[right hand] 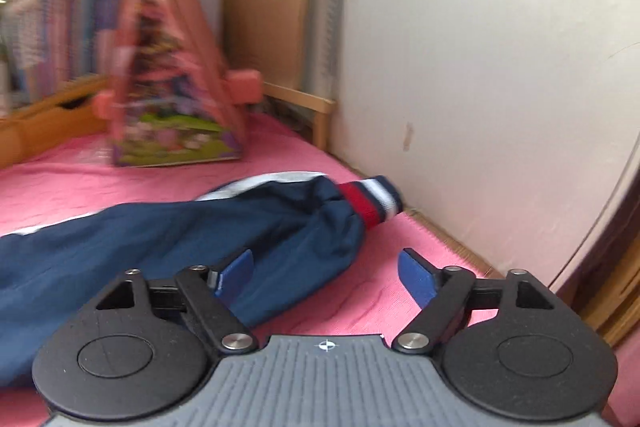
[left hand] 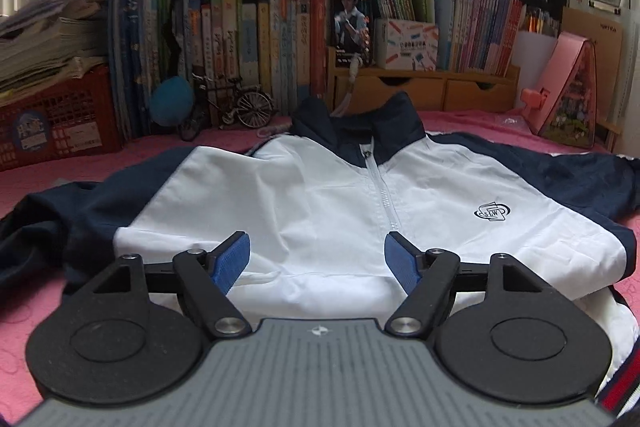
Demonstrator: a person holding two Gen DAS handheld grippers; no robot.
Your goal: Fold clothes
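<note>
A white and navy zip-up jacket (left hand: 320,211) lies front up on the pink bedspread (left hand: 36,187), collar toward the bookshelf, a small logo on its chest. My left gripper (left hand: 317,259) hovers open over the jacket's lower front, nothing between its blue pads. In the right wrist view the jacket's navy sleeve (right hand: 224,227) stretches across the bedspread toward the wall, ending in a red, white and navy striped cuff (right hand: 370,201). My right gripper (right hand: 326,273) is open just above the sleeve's lower part, short of the cuff. This view is motion-blurred.
Books, a red crate (left hand: 56,123), a model bicycle (left hand: 236,107) and a wooden drawer unit (left hand: 424,87) line the back. A pink triangular toy box (right hand: 168,83) stands at the far right corner. A white wall (right hand: 480,67) borders the bed on the right.
</note>
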